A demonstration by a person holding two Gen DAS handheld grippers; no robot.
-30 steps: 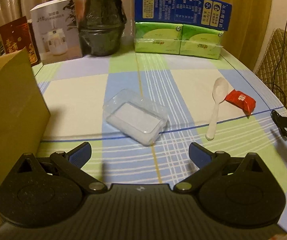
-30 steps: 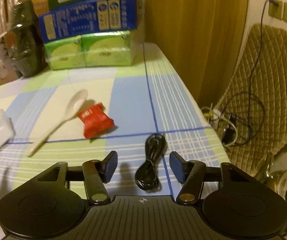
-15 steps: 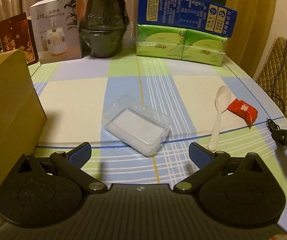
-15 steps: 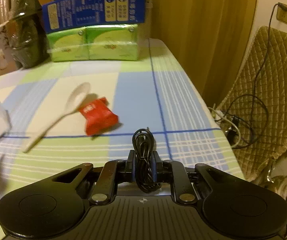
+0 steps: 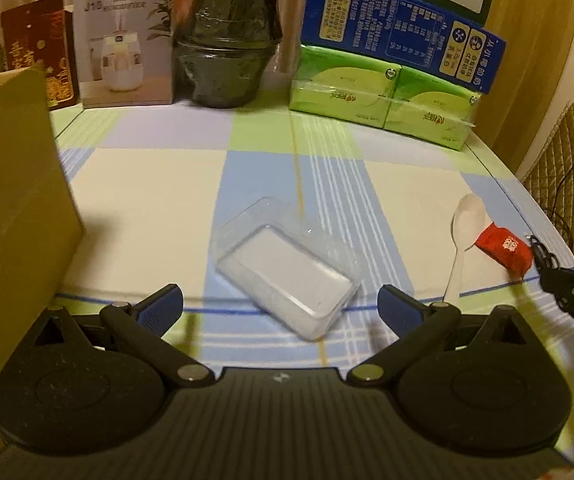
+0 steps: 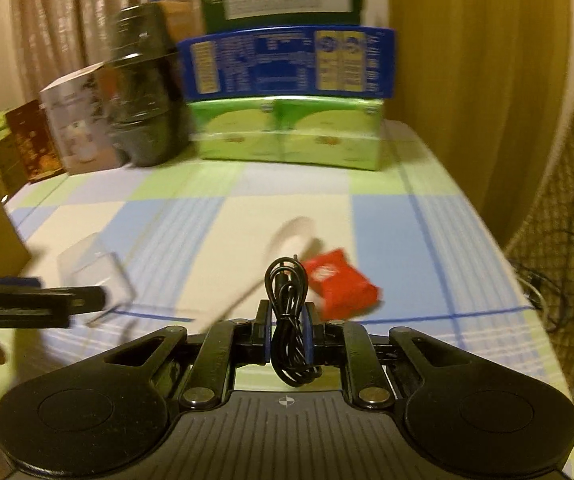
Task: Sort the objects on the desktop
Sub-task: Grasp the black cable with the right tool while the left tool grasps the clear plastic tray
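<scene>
My right gripper (image 6: 286, 330) is shut on a coiled black cable (image 6: 289, 316) and holds it above the checked tablecloth. It also shows at the right edge of the left wrist view (image 5: 567, 284). My left gripper (image 5: 281, 306) is open and empty, just short of a clear plastic box (image 5: 287, 276). A white plastic spoon (image 5: 463, 244) and a red packet (image 5: 505, 249) lie to the right of the box. In the right wrist view the red packet (image 6: 341, 288) lies just beyond the cable and the clear box (image 6: 95, 276) is blurred at left.
A cardboard box (image 5: 11, 216) stands at the left. Along the back are a red box (image 5: 39, 60), a white product box (image 5: 127, 40), stacked black bowls (image 5: 227, 40), green tissue packs (image 5: 383, 100) and a blue carton (image 5: 399, 32). A quilted chair (image 6: 567, 208) is off the right edge.
My right gripper closed on the black cable, lifted it and swung left. My left gripper moved slightly nearer the clear box and stayed open.
</scene>
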